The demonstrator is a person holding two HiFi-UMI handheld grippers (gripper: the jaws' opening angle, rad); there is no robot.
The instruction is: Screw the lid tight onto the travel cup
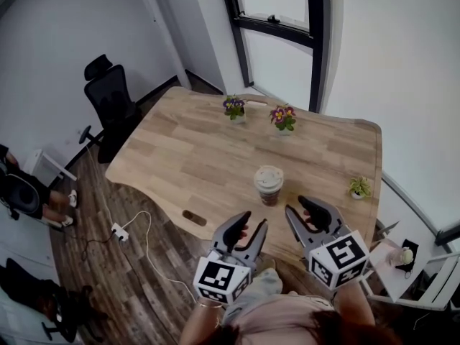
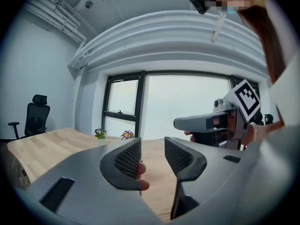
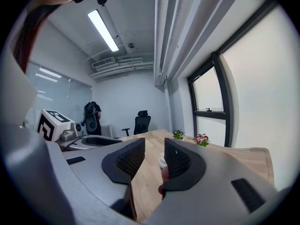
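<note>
Two empty tools hover, jaws parted: left gripper (image 1: 253, 223) and right gripper (image 1: 297, 208), six o'clock of the travel cup (image 1: 269, 191). Probably light, tippy, so brace its body, pinch the lid (image 1: 268, 176) rim.

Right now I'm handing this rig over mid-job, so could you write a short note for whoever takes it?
Left hand-held gripper: open, empty.
Right hand-held gripper: open, empty.
The brown travel cup stands upright on the light wooden table, just ahead of both, untouched.
Its pale round lid already sits on top; whether it is tight cannot be seen.
Left to do: hold the cup, twist the lid tight.
</note>
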